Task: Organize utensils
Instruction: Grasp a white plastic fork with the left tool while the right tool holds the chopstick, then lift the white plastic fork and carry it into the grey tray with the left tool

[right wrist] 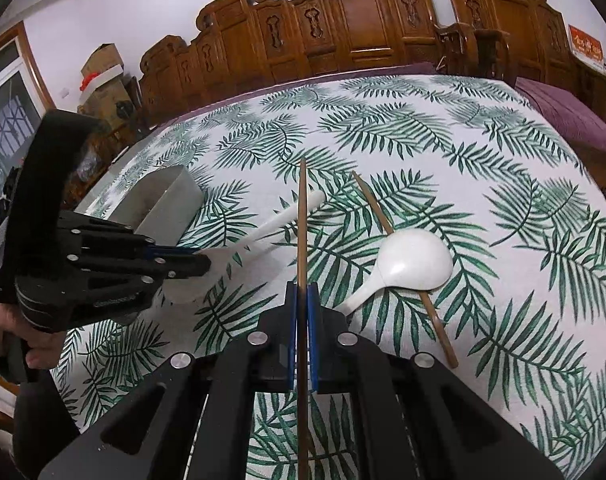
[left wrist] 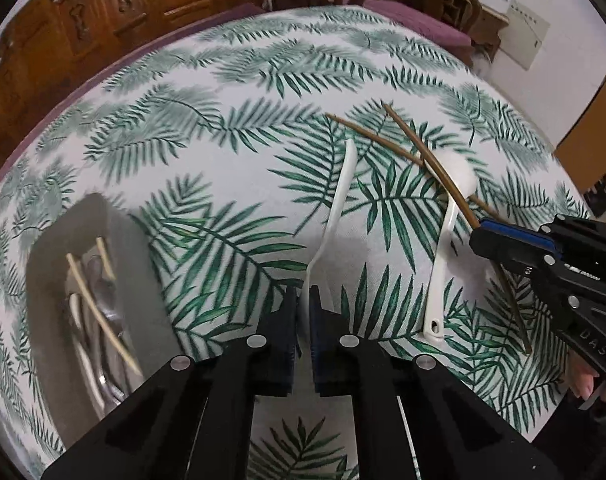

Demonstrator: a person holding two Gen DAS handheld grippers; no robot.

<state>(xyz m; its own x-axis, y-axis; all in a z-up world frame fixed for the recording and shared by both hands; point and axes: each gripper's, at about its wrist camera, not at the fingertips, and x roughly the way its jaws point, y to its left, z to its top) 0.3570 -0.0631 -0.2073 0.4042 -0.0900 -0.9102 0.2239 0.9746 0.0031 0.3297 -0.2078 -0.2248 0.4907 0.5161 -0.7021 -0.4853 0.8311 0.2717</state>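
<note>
Only the left view shows cutlery inside the grey holder [left wrist: 99,216]. A white spoon [left wrist: 339,200] is clamped by the left gripper [left wrist: 303,300] and a chopstick [right wrist: 302,220] by the right gripper [right wrist: 302,292], over a leaf-print cloth [right wrist: 503,160] right of the holder.

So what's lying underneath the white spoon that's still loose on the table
A brown chopstick runs under the white spoon, poking out beyond the bowl on both sides. The stretch beneath the bowl is hidden, so I can't tell whether anything else is there.
</note>
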